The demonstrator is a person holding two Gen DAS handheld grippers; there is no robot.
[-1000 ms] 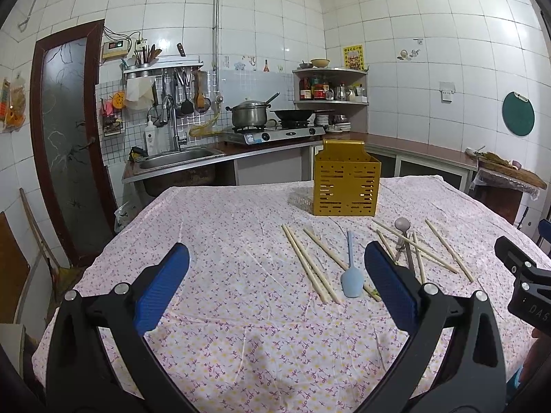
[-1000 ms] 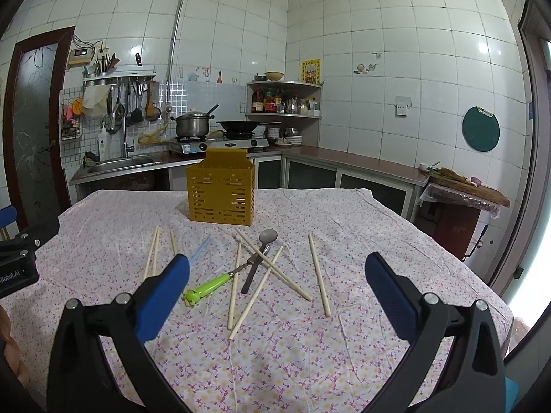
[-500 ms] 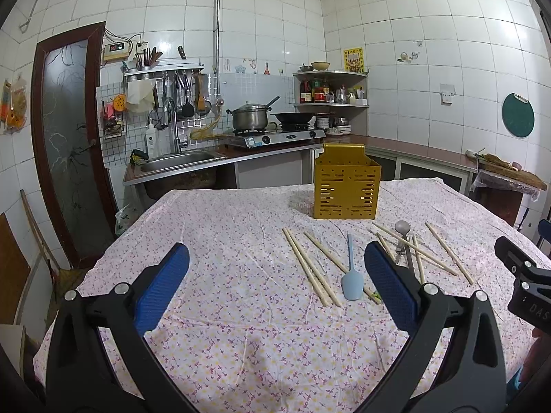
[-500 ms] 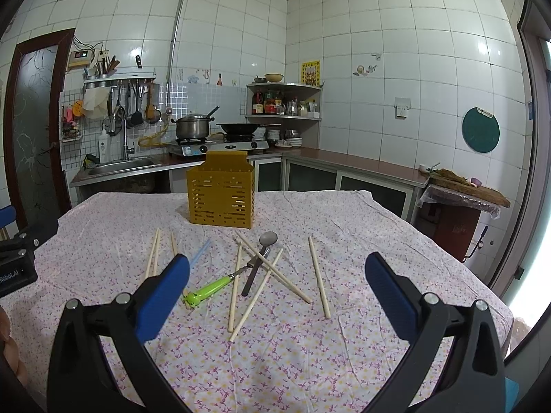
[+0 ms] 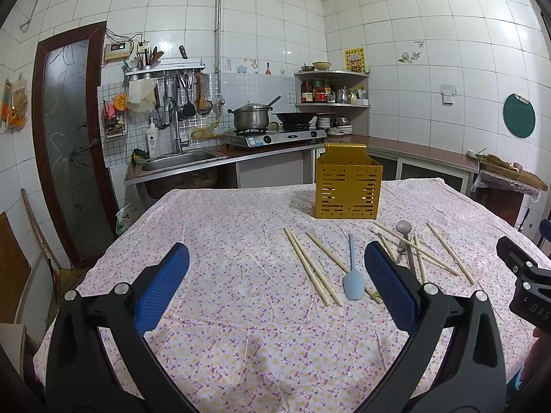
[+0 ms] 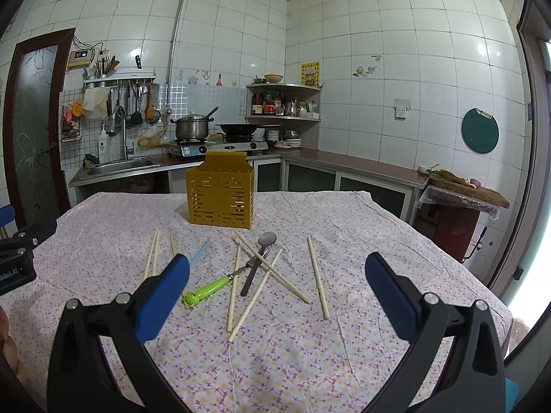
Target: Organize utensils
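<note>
A yellow slotted utensil holder [image 5: 348, 186] [image 6: 221, 193] stands upright on the flowered tablecloth. In front of it lie several wooden chopsticks [image 5: 311, 266] [image 6: 317, 277], a light blue spatula [image 5: 353, 277], a metal spoon [image 6: 262, 253] [image 5: 402, 232] and a green-handled utensil [image 6: 208, 289]. My left gripper [image 5: 275, 278] is open and empty, above the cloth short of the chopsticks. My right gripper [image 6: 275, 282] is open and empty, short of the crossed chopsticks and spoon.
The table's cloth [image 5: 241, 309] reaches all edges. Behind it are a sink [image 5: 179, 161], a stove with a pot [image 5: 249, 118] and wok, and a corner shelf [image 6: 284, 103]. A counter [image 6: 361, 168] runs along the right wall. A door [image 5: 69, 144] stands left.
</note>
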